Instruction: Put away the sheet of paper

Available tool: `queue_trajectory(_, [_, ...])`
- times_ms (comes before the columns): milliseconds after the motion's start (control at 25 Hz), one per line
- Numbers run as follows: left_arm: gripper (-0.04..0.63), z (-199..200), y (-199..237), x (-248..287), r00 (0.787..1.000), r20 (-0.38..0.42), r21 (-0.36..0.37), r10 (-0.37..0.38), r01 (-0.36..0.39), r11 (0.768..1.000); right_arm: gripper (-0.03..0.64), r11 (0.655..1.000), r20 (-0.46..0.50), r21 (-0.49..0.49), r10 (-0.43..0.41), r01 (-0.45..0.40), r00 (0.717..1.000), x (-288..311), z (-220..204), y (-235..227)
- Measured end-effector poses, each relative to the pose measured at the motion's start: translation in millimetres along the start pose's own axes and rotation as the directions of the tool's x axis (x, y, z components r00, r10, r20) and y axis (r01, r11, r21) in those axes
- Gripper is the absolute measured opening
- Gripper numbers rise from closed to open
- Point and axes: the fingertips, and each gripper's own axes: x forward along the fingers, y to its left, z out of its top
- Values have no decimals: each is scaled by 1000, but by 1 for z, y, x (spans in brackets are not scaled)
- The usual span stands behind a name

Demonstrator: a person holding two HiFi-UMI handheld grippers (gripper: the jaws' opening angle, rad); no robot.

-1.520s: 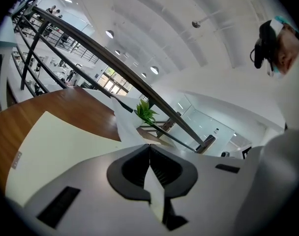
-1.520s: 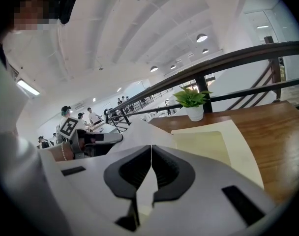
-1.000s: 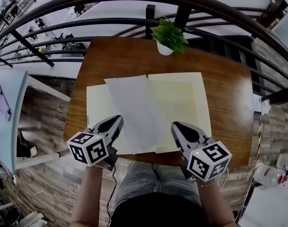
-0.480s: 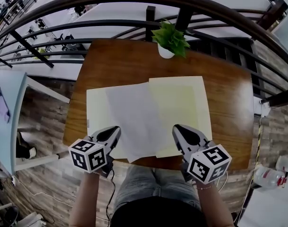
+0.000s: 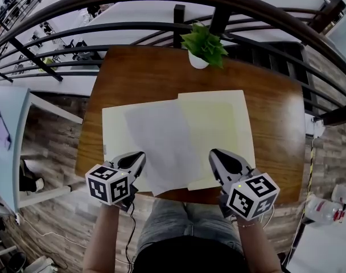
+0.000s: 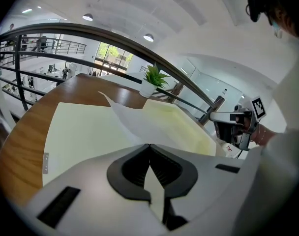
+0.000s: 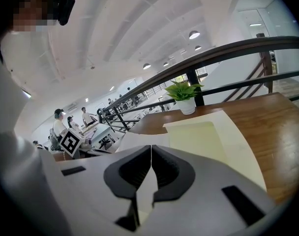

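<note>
The sheet of paper (image 5: 161, 144) is laid askew across the open folder (image 5: 218, 124) on the counter (image 5: 150, 73). The left tool (image 5: 139, 154) and right tool (image 5: 214, 152) are held pressed together and empty at its near end, probably so it can be nudged square.

The left tool (image 5: 140, 154) has drawn back, pulling the sheet of paper (image 5: 159, 147) toward the table's (image 5: 139, 73) near edge.

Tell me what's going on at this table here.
A person holds a gripper in each hand over a wooden table. A white sheet lies across an open pale yellow folder. The left gripper and right gripper are at the folder's near edge, jaws shut, gripping nothing. The folder is not yet closed.
</note>
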Motion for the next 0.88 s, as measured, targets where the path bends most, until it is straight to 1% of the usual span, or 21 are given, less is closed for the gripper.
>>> queue_trajectory(240, [18, -10, 1, 2, 999, -52, 22, -4, 5, 1000, 28, 1000, -2, 8, -14, 14, 1000, -3, 0, -7])
queue_trajectory(440, [18, -17, 2, -1, 997, -76, 26, 2, 0, 1000, 28, 1000, -3, 8, -18, 18, 1000, -4, 2, -11])
queue_trajectory(560, [18, -17, 1, 4, 997, -79, 27, -5, 7, 1000, 28, 1000, -6, 8, -20, 20, 1000, -3, 2, -14])
queue_trajectory(720, [18, -10, -4, 13, 998, -65, 17, -19, 20, 1000, 28, 1000, -9, 12, -22, 22, 1000, -2, 1, -17])
queue_trajectory(880, [18, -3, -9, 21, 998, -59, 24, -29, 31, 999, 28, 999, -4, 16, -28, 28, 1000, -5, 3, -21])
